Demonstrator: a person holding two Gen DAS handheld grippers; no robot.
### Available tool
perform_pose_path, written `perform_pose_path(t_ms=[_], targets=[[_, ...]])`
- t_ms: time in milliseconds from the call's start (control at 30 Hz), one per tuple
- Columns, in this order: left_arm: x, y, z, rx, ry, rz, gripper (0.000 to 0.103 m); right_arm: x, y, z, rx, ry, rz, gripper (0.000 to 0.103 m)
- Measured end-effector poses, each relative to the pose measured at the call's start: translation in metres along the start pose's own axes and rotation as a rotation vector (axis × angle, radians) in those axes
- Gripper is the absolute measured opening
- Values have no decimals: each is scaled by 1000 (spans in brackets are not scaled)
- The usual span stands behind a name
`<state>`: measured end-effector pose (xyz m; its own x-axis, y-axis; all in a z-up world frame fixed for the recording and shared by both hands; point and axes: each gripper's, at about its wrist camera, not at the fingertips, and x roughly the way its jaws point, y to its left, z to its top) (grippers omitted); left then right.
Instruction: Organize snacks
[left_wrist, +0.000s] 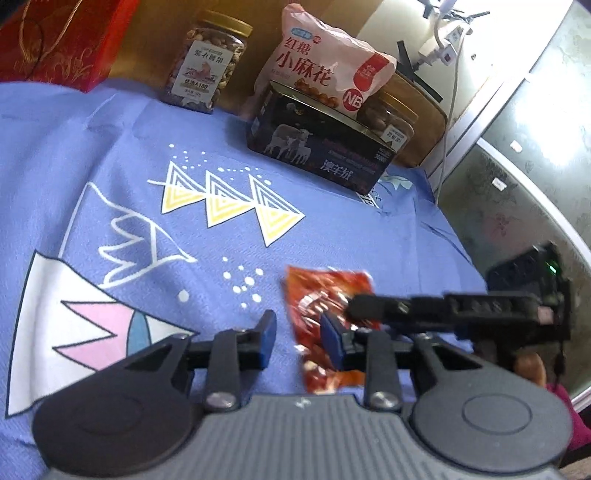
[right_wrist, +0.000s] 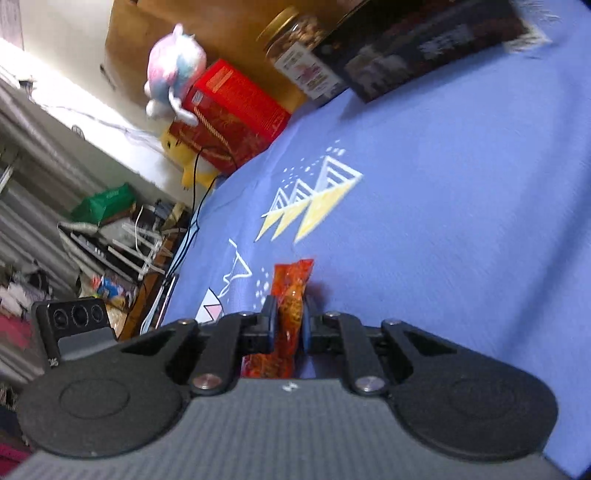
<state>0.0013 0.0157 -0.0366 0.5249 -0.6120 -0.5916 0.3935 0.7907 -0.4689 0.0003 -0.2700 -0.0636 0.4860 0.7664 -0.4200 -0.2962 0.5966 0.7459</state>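
My right tool (right_wrist: 289, 325) clamps the red snack packet (right_wrist: 291, 295); left tool (left_wrist: 299, 338) spread; lift level toward the dark tin (left_wrist: 317, 147)

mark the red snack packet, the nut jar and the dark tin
red snack packet (right_wrist: 291, 295): right wrist view, middle section between the pads.
nut jar (left_wrist: 207, 62): left wrist view, label front.
dark tin (left_wrist: 317, 147): left wrist view, front side panel.
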Motion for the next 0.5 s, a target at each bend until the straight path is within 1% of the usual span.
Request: perform_pose_path(t_ms=[67,133,200,267,333,433,500], targets=[[1,-6,-1,19,-1,9,31,-14,-2,-12,15,-40,-10,16],[3,-11,0,26,6,0,34,-26,-6,-19,56,-76,-11,15],[6,-12,0,2,29,-47,34,-35,-12,-21,107,-103,-1,14],[9,-14,-2,-17,47,-89,39,-43,-21,-22,170,-129,13,13],[9,-18,-5,-21,58,-122,47,-49,-29,-23,226,-149,30,12],[13,-22,-9,-44,96,-186,49,-54,-32,-26,262,-167,46,12],[15,-25,-11,-46,106,-205,52,-55,-34,-29,282,-164,70,12]])
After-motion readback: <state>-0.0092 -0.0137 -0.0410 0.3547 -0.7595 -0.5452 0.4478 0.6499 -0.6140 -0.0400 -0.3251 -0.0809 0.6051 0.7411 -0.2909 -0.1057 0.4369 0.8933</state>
